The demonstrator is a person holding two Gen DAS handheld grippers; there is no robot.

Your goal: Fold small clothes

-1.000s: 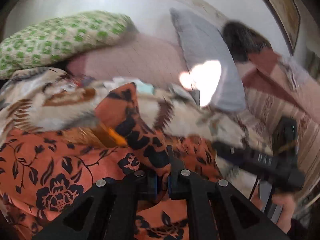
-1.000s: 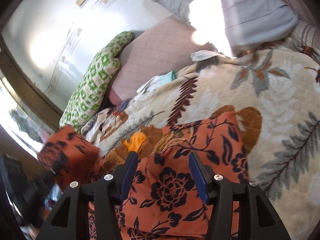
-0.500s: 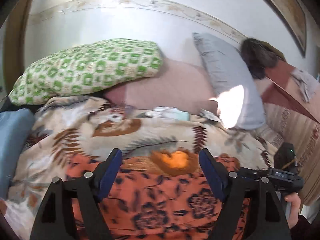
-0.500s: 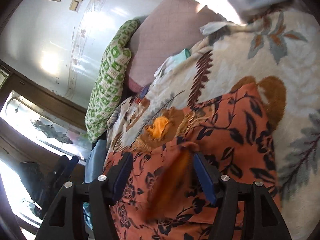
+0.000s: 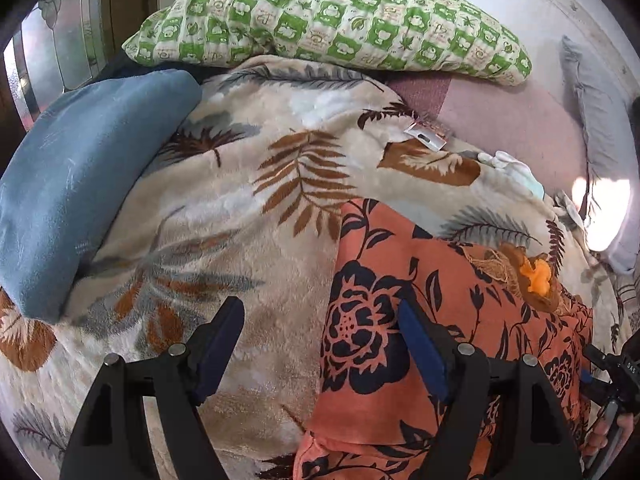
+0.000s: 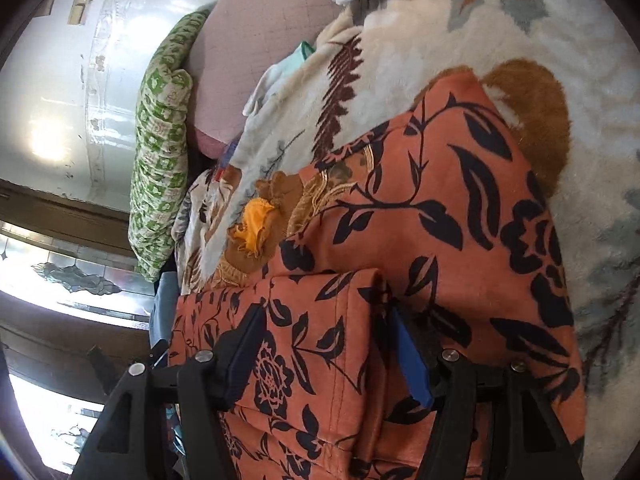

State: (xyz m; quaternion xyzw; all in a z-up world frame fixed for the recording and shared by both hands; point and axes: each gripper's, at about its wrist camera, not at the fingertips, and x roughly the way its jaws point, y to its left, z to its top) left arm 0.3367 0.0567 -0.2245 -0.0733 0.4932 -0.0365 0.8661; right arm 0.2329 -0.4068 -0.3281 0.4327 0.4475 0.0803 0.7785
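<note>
An orange garment with black flowers [image 5: 404,320] lies on a leaf-patterned blanket [image 5: 240,208]. It has an embroidered neck with an orange tuft [image 5: 538,274]. My left gripper [image 5: 324,344] is open and empty, over the garment's left edge. In the right wrist view the garment [image 6: 460,216] lies flat with a folded flap [image 6: 320,320] on top. My right gripper [image 6: 324,352] is open, its fingers either side of that flap without closing on it. The right gripper also shows at the left wrist view's right edge [image 5: 616,376].
A green checked pillow [image 5: 332,20], a blue pillow [image 5: 80,184] and a grey pillow [image 5: 600,120] lie around the blanket. Small pale clothes [image 5: 516,172] sit near the pink sheet [image 5: 512,120]. A window [image 6: 60,280] is on the left.
My left gripper let go of the garment, opened and swung left. The lifted part dropped and now lies folded over the garment. My right gripper stayed open and moved onto the flap.
</note>
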